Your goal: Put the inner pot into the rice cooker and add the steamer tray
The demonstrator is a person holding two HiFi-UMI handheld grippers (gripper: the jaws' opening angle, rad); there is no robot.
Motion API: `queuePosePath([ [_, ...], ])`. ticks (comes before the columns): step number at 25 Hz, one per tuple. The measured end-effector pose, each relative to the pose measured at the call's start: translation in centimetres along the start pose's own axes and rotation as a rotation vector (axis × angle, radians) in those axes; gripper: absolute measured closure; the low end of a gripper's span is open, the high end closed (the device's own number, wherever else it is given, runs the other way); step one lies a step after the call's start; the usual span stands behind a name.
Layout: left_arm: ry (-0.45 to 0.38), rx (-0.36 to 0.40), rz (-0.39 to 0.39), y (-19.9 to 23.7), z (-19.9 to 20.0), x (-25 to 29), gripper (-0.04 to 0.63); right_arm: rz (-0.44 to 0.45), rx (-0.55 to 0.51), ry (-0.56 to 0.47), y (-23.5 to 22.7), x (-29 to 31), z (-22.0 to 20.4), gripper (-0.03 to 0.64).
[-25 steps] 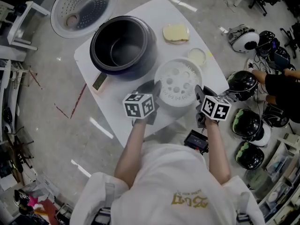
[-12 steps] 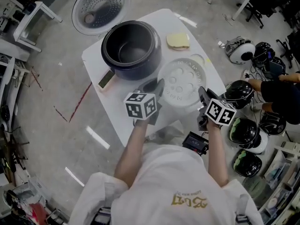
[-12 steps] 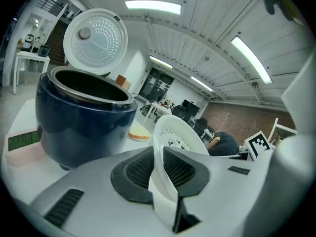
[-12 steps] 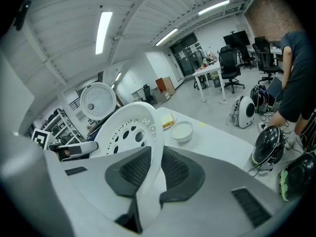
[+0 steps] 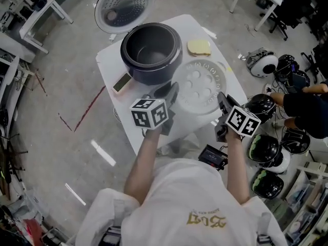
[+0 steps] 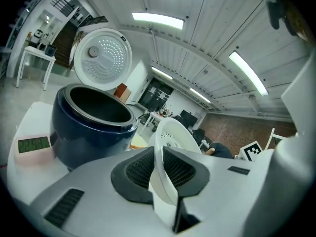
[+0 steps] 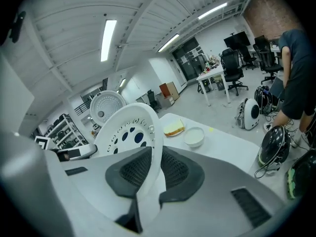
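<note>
We grip the round, hole-punched white plastic steamer tray (image 5: 201, 88) by its thin rim with left gripper (image 6: 159, 157) and right gripper (image 7: 154, 154), right jaws just tightened, near the glossy dark rice cooker (image 5: 148, 76).

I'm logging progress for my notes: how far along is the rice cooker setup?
Looks done: inner pot inside the open rice cooker. In hand: left gripper and right gripper both clamp the steamer tray by its rim; the right's jaws have just been closing on it. Left: set the tray into the pot.
</note>
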State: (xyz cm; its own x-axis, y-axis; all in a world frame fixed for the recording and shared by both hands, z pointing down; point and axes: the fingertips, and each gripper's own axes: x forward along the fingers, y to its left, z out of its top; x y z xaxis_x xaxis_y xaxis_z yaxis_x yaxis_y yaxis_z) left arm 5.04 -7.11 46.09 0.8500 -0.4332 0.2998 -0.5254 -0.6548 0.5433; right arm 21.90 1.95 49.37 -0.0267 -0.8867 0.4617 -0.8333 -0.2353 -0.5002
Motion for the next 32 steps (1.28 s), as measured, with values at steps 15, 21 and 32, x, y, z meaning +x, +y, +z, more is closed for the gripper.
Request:
queuePosePath([
  [15,-0.163,-0.03,0.027,1.4,6.6,-4.2,0.525,0.14,-0.018,-0.054,7.2,1.6,5.1,0.548],
  [21,-0.192,-0.034,0.05,2.3,8.2,-4.2,0.525,0.18,-0.038,-0.058,8.6,3.1,7.0,0.548],
  [32,-0.26,-0.064,0.141,4.9,11.0,-3.9,0.525,0.297,-0.094,-0.009,11.2,7.9,10.4,0.548],
])
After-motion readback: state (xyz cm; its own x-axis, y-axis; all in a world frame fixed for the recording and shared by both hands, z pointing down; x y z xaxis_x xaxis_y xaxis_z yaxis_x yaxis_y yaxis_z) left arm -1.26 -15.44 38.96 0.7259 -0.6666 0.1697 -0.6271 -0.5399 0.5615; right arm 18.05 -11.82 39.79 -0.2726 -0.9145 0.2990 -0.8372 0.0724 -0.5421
